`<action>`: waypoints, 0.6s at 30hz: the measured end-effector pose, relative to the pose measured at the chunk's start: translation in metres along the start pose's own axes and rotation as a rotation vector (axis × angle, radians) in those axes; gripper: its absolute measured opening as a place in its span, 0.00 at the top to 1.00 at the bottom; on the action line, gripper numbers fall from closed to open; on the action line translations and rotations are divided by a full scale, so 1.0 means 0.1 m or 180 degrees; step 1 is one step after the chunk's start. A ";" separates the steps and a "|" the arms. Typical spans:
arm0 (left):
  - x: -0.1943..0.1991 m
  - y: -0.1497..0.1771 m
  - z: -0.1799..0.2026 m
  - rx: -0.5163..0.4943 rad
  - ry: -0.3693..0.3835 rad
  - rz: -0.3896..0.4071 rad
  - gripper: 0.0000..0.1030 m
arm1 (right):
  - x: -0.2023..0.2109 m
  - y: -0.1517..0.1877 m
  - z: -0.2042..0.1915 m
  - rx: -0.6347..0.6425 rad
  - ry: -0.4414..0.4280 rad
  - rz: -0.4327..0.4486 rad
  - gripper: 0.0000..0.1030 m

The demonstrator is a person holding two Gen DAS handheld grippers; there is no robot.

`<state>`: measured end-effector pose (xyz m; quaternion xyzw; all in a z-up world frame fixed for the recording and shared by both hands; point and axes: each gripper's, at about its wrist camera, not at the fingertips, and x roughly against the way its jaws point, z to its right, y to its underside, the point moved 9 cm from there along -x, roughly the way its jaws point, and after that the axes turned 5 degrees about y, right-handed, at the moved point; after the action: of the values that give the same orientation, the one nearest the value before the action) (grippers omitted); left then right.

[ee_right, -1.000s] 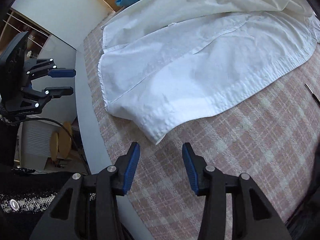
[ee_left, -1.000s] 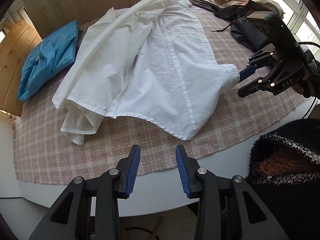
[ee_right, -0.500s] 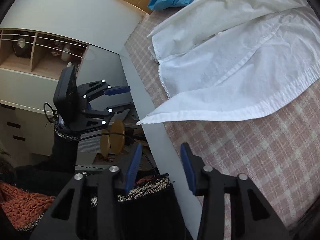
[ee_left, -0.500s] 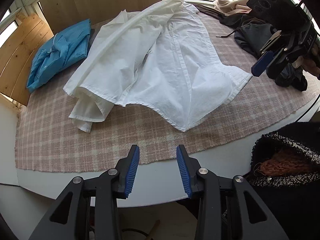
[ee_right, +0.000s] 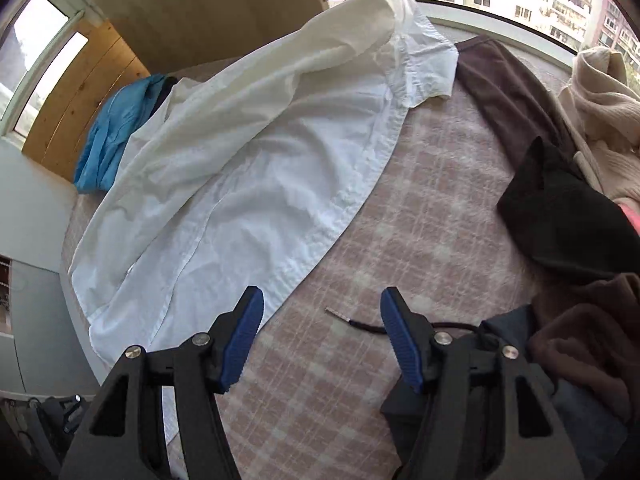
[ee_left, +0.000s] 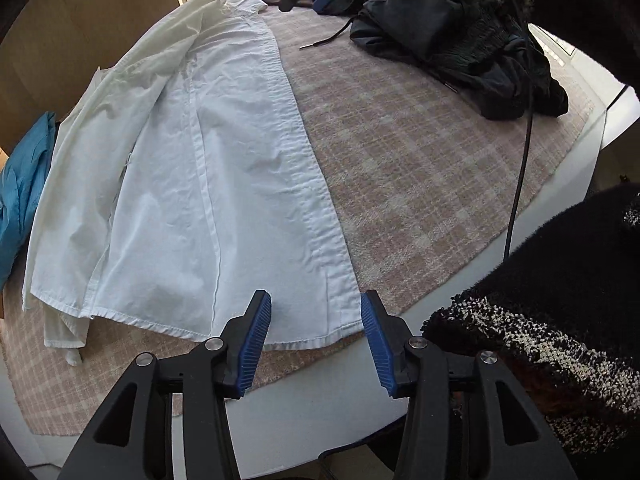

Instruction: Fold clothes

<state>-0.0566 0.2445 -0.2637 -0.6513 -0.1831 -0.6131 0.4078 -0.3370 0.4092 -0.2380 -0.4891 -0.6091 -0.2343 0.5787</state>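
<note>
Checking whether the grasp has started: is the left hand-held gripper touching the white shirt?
Cannot tell. In the left wrist view the open left hand-held gripper straddles the white shirt hem, but height above the cloth isn't readable.

No readable text, labels, brands or numbers on anything in view

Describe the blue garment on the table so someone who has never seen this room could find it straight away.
Start at the pink plaid cloth that covers the table, and find the big white shirt spread across it. On the shirt's far side, next to the wooden panel, lies the blue garment, bunched up. It is the only bright blue piece; the other clothes are white, beige, brown or dark.
</note>
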 end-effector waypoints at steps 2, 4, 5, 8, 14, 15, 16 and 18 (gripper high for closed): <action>-0.11 -0.03 0.03 -0.0043 -0.0068 -0.0072 0.54 | -0.09 -0.40 0.36 -0.0344 0.0051 0.0103 0.41; -0.23 -0.04 0.01 -0.0035 -0.0135 -0.0164 0.54 | -0.22 -0.71 0.56 -0.0548 0.0064 0.0147 0.41; -0.27 -0.05 -0.02 -0.0005 -0.0170 -0.0200 0.54 | -0.28 -0.83 0.63 -0.0589 0.0130 0.0180 0.41; -0.36 -0.07 -0.08 0.0093 -0.0226 -0.0283 0.54 | -0.46 -1.10 0.68 -0.0629 0.0143 0.0207 0.41; -0.39 -0.10 -0.14 0.0222 -0.0163 -0.0293 0.51 | -0.72 -1.30 0.56 -0.0618 0.0016 0.0139 0.39; -0.39 -0.10 -0.15 0.0255 -0.0140 -0.0280 0.51 | -0.74 -1.32 0.51 -0.0573 -0.0040 0.0149 0.39; -0.38 -0.09 -0.16 0.0299 -0.0118 -0.0262 0.52 | -0.76 -1.32 0.47 -0.0485 -0.0031 0.0161 0.41; -0.36 -0.06 -0.22 0.0423 -0.0059 -0.0235 0.54 | -0.80 -1.31 0.37 -0.0227 0.0066 0.0179 0.49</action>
<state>-0.0814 0.2411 -0.2978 -0.6213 -0.2511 -0.6081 0.4255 -0.4802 0.3604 -0.2837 -0.5240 -0.5803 -0.2445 0.5735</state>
